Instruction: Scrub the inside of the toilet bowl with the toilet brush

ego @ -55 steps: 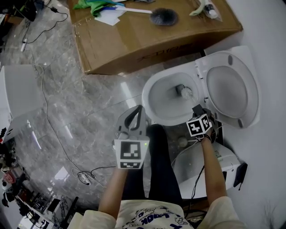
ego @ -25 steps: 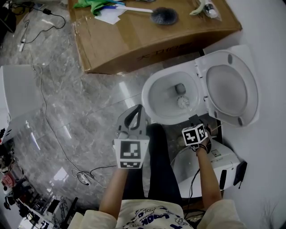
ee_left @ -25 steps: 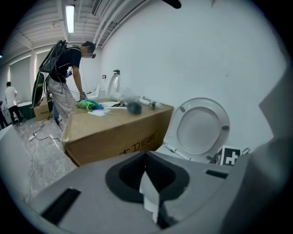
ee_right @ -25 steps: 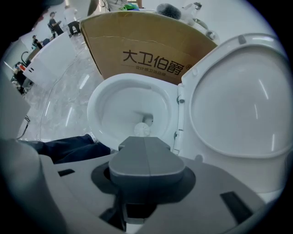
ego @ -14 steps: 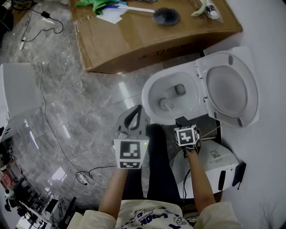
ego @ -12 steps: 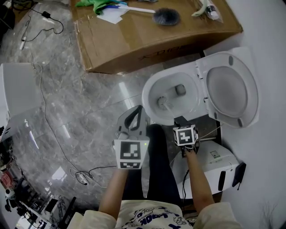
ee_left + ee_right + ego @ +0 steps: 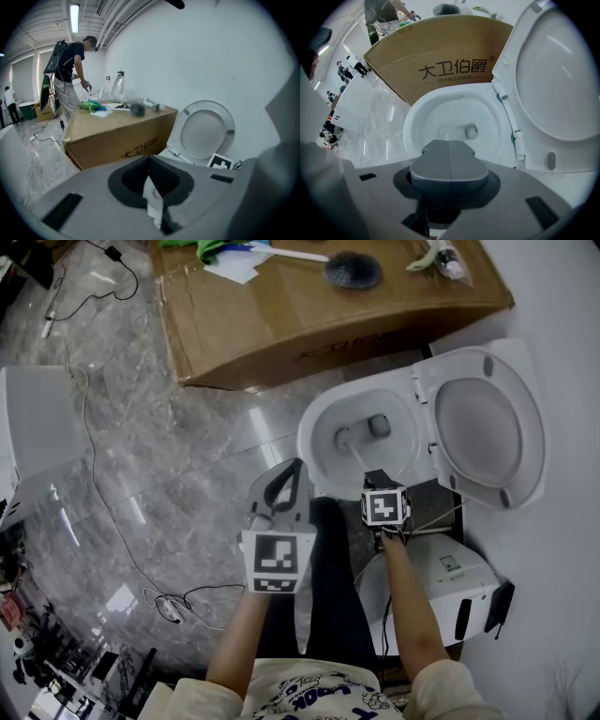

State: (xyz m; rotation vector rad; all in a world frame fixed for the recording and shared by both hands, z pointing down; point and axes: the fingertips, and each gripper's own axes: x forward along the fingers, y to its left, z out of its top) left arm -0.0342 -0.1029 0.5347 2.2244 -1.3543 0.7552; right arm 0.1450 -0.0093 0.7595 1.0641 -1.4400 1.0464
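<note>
The white toilet bowl (image 7: 323, 418) stands open with its lid (image 7: 487, 423) tipped back to the right. A white toilet brush (image 7: 344, 437) has its head inside the bowl, left of the drain hole (image 7: 379, 426). Its handle slants back to my right gripper (image 7: 375, 480), which is shut on it at the bowl's near rim. In the right gripper view the jaws (image 7: 449, 145) meet above the bowl (image 7: 426, 117), with the brush head (image 7: 446, 135) just beyond them. My left gripper (image 7: 292, 469) hovers over the floor left of the bowl, jaws (image 7: 150, 158) together, holding nothing.
A large cardboard box (image 7: 309, 315) lies behind the toilet, carrying a dark brush (image 7: 352, 270), a green cloth (image 7: 211, 247) and paper. Cables (image 7: 94, 474) trail over the marble floor. A white unit (image 7: 450, 577) sits at my right. A person (image 7: 70, 70) stands beyond the box.
My right gripper has moved left along the bowl's near rim, sweeping the brush head from the right side of the bowl to the left of the drain. The left gripper has stayed put.
</note>
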